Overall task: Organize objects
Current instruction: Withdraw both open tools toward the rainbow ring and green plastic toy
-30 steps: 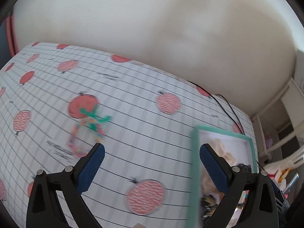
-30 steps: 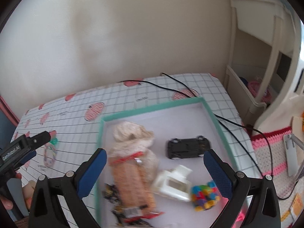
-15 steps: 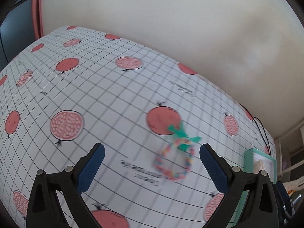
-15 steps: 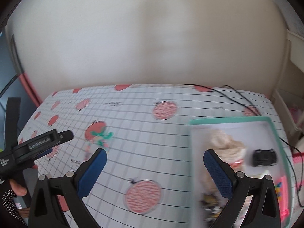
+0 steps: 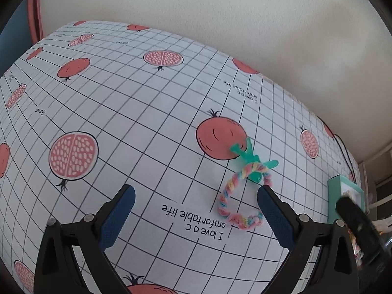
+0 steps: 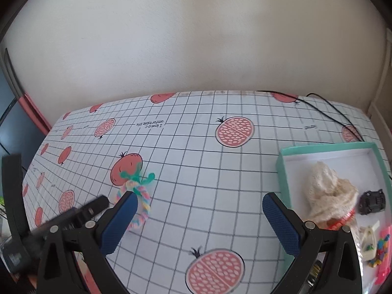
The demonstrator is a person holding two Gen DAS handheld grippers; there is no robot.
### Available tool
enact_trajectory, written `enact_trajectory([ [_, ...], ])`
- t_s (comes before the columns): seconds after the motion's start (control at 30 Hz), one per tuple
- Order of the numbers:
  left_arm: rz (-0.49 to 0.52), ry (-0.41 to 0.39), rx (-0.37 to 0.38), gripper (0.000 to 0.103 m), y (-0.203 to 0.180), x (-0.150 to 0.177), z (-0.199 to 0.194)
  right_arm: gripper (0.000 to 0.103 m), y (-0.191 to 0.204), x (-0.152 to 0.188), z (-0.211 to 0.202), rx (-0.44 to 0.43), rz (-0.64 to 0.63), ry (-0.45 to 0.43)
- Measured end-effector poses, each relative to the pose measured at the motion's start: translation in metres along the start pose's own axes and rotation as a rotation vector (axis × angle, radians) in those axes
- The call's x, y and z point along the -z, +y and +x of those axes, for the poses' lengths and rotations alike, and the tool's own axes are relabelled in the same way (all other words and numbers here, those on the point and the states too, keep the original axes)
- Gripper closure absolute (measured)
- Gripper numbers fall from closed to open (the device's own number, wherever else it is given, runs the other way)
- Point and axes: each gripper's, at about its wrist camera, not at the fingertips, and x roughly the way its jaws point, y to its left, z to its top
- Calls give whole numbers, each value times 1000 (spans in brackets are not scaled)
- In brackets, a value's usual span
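Item: one pastel rainbow twisted-yarn loop with a teal plastic clip at its far end, lying flat on the desk covered in grid-and-pomegranate print cloth, its clip overlapping a red printed fruit. Position relative to your left hand-held gripper: just ahead and off to the right, the loop's right edge close by the right blue pad, the left pad well apart from it. Long axis: runs away from you and slightly rightward, clip end farthest. Left hand-held gripper: released, jaws spread wide, holding nothing. Right hand-held gripper: likewise released and empty, with the loop beyond its left pad. Nearer tool, by my judgement: the left. Destination, likely: the teal-rimmed white tray of small toys, well apart to the right.
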Motion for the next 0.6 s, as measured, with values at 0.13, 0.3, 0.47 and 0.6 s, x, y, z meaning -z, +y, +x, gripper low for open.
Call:
enact_trajectory([
  [0.13, 27, 10, -22, 4, -6, 4, 9, 0, 9, -10, 18, 19, -28, 35],
  [0.3, 60, 10, -59, 14, -13, 11, 17, 0, 21, -18, 35, 27, -55, 66],
  [0.47, 72, -2, -98, 31, -11, 10, 13, 0, 36, -25, 42, 22, -80, 75],
  [0.6, 55, -8, -105, 51, -2, 6, 11, 0, 50, -27, 49, 10, -92, 100],
])
